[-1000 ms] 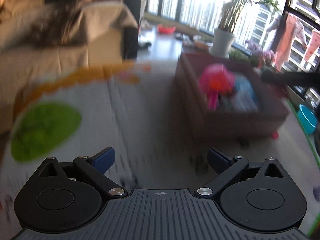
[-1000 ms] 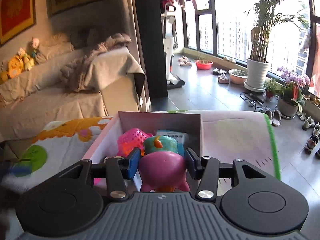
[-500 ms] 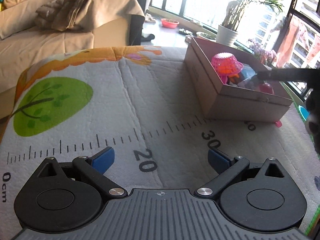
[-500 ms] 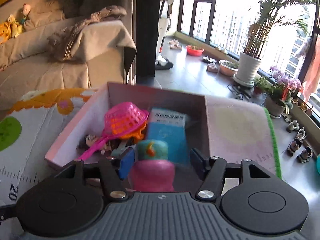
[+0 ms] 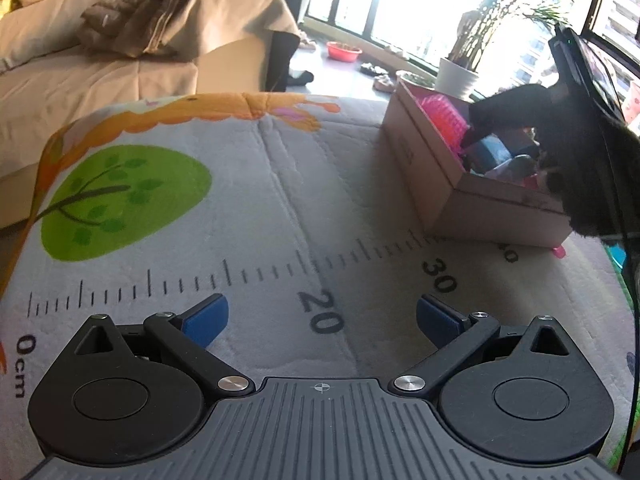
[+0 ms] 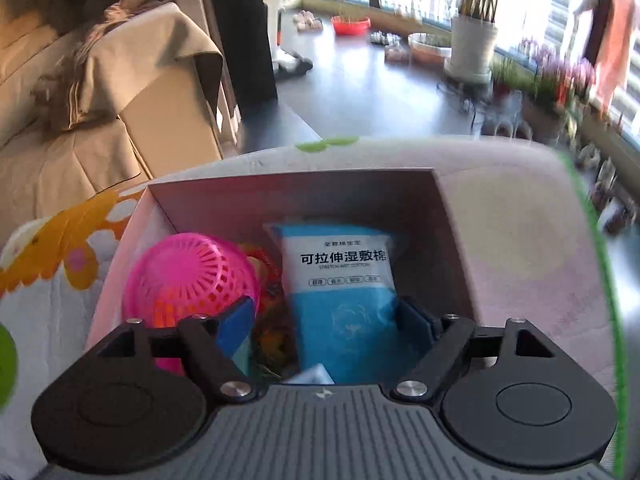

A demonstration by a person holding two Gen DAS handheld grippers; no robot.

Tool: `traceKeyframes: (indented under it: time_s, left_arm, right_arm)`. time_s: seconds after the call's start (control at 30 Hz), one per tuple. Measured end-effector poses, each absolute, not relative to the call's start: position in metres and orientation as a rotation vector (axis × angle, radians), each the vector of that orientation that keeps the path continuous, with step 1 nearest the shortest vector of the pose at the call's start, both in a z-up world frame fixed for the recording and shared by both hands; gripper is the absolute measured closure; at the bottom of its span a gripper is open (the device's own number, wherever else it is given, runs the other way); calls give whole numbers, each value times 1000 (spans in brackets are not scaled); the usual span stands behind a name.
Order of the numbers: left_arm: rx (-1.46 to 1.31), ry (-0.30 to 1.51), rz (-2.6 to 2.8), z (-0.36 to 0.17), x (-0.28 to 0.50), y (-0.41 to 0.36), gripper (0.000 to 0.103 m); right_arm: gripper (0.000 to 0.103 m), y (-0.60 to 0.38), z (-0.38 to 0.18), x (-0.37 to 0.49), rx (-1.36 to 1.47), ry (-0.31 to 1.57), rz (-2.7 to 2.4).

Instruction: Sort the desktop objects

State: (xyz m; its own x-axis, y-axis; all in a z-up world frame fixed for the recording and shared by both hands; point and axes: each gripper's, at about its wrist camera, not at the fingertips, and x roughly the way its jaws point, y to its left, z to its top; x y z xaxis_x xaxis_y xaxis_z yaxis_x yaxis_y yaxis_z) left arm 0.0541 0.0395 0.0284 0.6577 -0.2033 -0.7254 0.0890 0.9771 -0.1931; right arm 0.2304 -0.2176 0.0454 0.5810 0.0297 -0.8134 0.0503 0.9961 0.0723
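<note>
Play mat (image 5: pixel 248 208): grey quilted surface printed with a green tree, an orange border and a ruler scale; it covers the work area and carries the box.

Cardboard box (image 5: pixel 424 168): stands on the mat's far right side in the left wrist view, top open. It holds a pink mesh basket (image 6: pixel 188 276) at left and a blue packet of cotton pads (image 6: pixel 340 276) lying flat at centre, with smaller items between them too cluttered to identify.

Right gripper (image 6: pixel 326 324): lowered over the box interior, pointing down. Its jaws are opening; the blue pads stand either side of the packet's lower end, and contact cannot be confirmed.

Left gripper (image 5: pixel 320 320): hovers over bare mat above the ruler marks, fingers spread wide, nothing between them.
</note>
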Motion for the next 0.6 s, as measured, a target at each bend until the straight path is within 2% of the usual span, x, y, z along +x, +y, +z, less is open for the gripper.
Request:
traceKeyframes:
  time_s: [0.07,0.2,0.4,0.6]
  left_arm:
    - [-155,842,-162,26,55,41,0]
    - [-140,844,-159,25,56,38,0]
    - [-98,843,-145,23,53,33,0]
    - [-86,832,-177,26,53,22,0]
  right_arm:
    - [24,-208,46,230,106,946,42]
    - [35,-191,47,227,121,935,138]
    - [38,-196,45,218,25,939,1]
    - [38,-193,80,182,6,747,83]
